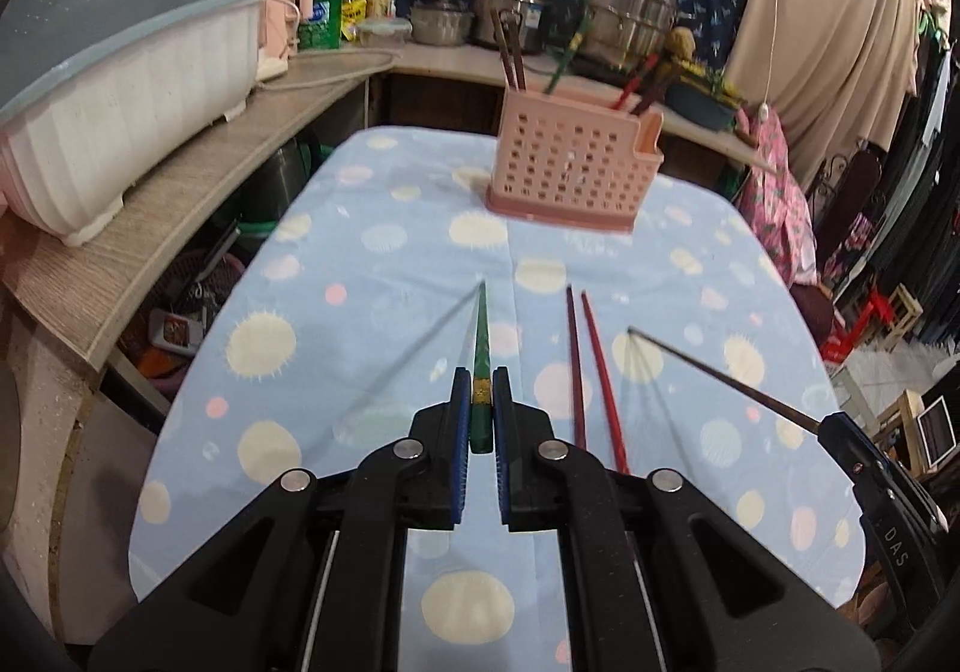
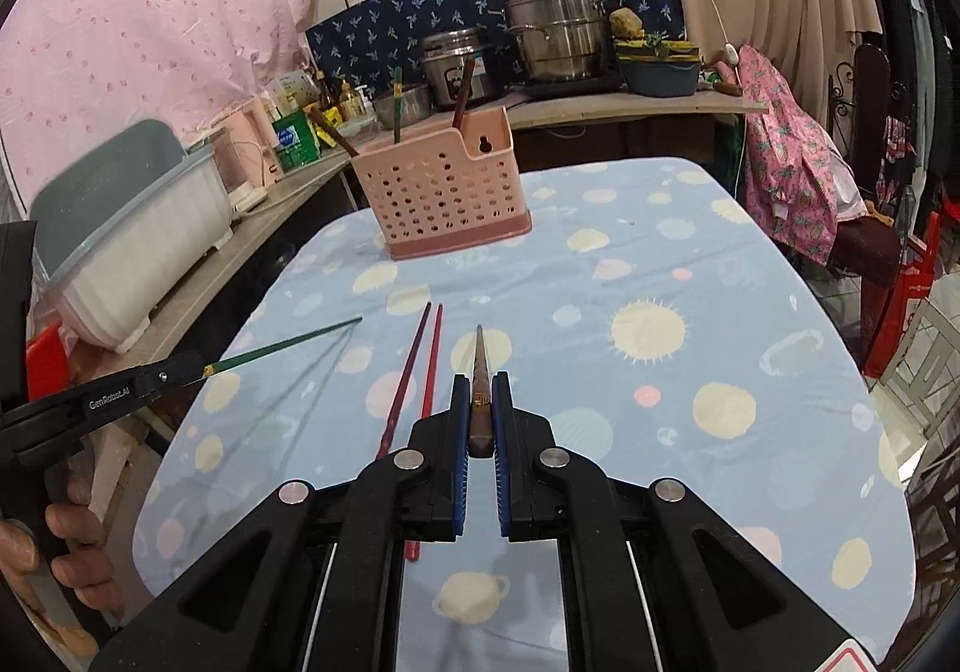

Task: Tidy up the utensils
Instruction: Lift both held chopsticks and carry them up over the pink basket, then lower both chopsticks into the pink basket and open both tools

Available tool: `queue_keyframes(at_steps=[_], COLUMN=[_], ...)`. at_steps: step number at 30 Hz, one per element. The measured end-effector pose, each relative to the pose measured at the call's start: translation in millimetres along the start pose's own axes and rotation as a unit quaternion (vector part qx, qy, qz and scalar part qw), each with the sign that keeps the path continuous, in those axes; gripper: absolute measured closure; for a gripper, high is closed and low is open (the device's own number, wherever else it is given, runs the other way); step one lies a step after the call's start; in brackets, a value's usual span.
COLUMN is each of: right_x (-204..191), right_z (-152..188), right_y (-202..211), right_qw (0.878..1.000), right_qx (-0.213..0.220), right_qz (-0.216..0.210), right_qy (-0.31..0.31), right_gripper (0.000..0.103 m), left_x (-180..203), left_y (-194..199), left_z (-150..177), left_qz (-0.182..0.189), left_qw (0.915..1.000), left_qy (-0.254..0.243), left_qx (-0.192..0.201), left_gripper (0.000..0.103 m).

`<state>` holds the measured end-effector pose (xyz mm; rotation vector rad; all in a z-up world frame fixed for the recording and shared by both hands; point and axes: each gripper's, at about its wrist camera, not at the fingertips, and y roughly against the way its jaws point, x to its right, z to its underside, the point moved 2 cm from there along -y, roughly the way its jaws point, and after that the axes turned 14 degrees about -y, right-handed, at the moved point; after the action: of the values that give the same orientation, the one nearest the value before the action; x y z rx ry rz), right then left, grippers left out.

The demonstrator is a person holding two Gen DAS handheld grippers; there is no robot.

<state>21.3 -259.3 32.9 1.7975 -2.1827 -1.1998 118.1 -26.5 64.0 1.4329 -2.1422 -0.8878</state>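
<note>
My left gripper (image 1: 480,375) is shut on a green chopstick (image 1: 480,336) that points forward above the table; the same gripper (image 2: 180,366) and green chopstick (image 2: 282,345) show at the left of the right wrist view. My right gripper (image 2: 480,378) is shut on a dark brown chopstick (image 2: 480,366), also seen as a thin dark chopstick (image 1: 720,375) held by the right gripper (image 1: 834,426) in the left wrist view. Two red chopsticks (image 1: 591,372) (image 2: 420,366) lie side by side on the blue spotted tablecloth (image 1: 360,312) (image 2: 660,402). A pink perforated utensil basket (image 1: 573,165) (image 2: 441,186) stands at the far end, holding several chopsticks.
A white and grey dish rack (image 1: 120,90) (image 2: 138,228) sits on the wooden counter (image 1: 198,180) to the left. Steel pots (image 2: 552,27) and bottles (image 1: 354,6) line the back shelf. A person's hand (image 2: 66,546) grips the left tool. A chair with pink cloth (image 2: 798,162) stands at the right.
</note>
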Motion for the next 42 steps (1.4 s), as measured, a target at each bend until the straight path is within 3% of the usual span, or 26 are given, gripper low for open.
queue_keyframes(at_steps=[6,24,30,42], right_x=[-7.0,-34.5,-48.1,-87.1], right_z=[-40.6,-132.1,-184.4,-274.5], right_y=[11.2,-0.1,-11.8,-51.9], right_qw=[0.999,0.991,0.985,0.975], right_qx=[0.041,0.100,0.131,0.176], right_qz=[-0.016,-0.078,-0.098,-0.122], right_qy=[-0.009,-0.036,-0.046,-0.051], right_gripper=[0.096,0.096,0.096,0.096], left_x=[-8.0,-22.1,-24.8,-25.7], left_y=[10.9,1.1,11.1,14.0], left_z=[-29.7,-119.1,-171.9,-279.3], left_qz=[0.000,0.018,0.015,-0.016], left_qw=[0.9996,0.9974,0.9928,0.9749], left_qy=[0.005,0.011,0.006,0.009], left_qx=[0.028,0.068,0.119,0.222], left_gripper=[0.096,0.096,0.096,0.096])
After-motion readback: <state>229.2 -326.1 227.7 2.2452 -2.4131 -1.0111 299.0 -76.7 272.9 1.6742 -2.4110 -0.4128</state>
